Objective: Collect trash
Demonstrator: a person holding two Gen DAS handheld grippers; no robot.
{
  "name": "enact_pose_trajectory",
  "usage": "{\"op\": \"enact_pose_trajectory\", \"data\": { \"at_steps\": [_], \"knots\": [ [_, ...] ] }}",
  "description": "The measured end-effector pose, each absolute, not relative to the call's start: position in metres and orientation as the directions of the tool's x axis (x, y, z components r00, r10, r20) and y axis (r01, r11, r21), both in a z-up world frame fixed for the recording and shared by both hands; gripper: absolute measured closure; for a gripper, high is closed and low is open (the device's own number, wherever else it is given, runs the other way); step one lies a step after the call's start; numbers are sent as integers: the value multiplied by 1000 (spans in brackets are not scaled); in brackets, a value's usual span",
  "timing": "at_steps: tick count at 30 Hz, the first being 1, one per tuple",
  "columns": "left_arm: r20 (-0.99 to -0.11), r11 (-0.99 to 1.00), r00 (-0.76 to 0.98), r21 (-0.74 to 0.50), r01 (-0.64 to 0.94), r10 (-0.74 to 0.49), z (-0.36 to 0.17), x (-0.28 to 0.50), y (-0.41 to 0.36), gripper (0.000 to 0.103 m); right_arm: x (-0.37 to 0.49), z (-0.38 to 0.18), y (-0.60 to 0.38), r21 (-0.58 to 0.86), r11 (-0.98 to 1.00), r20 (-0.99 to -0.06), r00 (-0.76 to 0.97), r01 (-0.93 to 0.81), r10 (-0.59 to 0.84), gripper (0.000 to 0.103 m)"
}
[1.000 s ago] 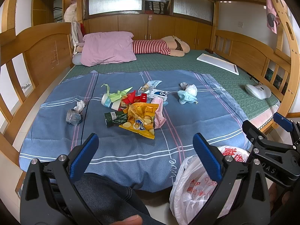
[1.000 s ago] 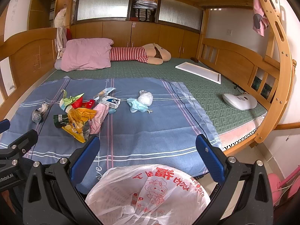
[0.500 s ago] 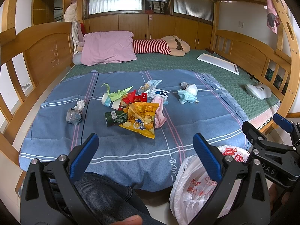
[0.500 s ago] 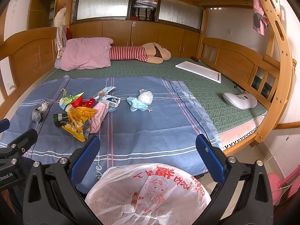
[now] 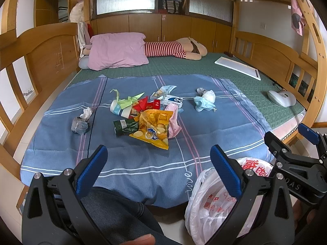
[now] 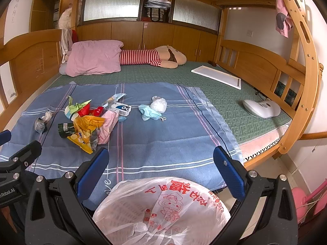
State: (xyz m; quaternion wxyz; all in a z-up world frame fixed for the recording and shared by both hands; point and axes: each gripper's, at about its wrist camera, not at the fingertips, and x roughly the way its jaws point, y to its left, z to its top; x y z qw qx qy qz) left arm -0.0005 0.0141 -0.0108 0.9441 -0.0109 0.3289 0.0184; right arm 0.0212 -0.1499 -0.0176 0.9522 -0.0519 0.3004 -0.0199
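**Bed-top trash, catalogued from the blue sheet outward**

- Blue sheet (image 5: 143,163): lay spread over the green mattress (image 5: 235,75), its front edge hanging toward the viewer. All trash sat on it.
- White plastic bag (image 6: 163,208): printed in red, stood open just off the sheet's front edge, low between the right gripper's arms.
- Left gripper (image 5: 157,163): hovered over the sheet's front edge, jaws spread wide, holding nothing.
- Right gripper (image 6: 161,163): hovered at the sheet's front edge above the bag, jaws spread wide, holding nothing.
- Yellow chip bag (image 5: 152,127): near the sheet's centre, front of the main pile.
- Pink wrapper (image 5: 173,120): touching the chip bag's right side.
- Dark green wrapper (image 5: 124,127): touching the chip bag's left side.
- Cup with green paper (image 5: 120,107): behind the chip bag, lying on its side.
- Red packets (image 5: 145,106): behind the chip bag, beside the cup.
- Small white box (image 5: 171,100): at the pile's far right.
- Blue face mask (image 5: 202,105) with white wad (image 5: 208,95): right of the pile, apart from it.
- Grey crumpled film (image 5: 79,125) and tissue (image 5: 86,112): left of the pile, near the sheet's left side.
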Motion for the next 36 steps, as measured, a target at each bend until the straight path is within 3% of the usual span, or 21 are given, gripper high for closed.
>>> {"op": "enact_pose_trajectory", "data": {
  "at_steps": [13,21,22,25,27,33,36],
  "knots": [
    [-638,999,769,-3,-50,36,-22,9,16,3,29,-19,-163,-113,993,-566,818,43,-100,3],
    [-736,994,676,-60,-87,15,-83,99,47,3,54,-42,-187,-91,993,-638,761,74,-116,3],
    [-760,987,650,-95,-129,12,-94,118,63,5,57,-45,-189,-94,992,-645,755,79,-121,3],
    [-787,953,616,-204,-223,-24,-110,148,101,28,62,-52,-194,-97,992,-658,743,83,-127,3],
    [-792,927,610,-246,-285,-23,-116,159,122,31,68,-57,-193,-95,992,-663,738,80,-123,3],
    [-815,849,575,-355,-392,-76,-145,173,148,25,112,-82,-176,59,998,-710,704,10,35,3],
    [-814,748,579,-417,-516,-55,-154,159,174,18,152,-100,-148,228,971,-720,658,-75,221,6]
  ]
}}
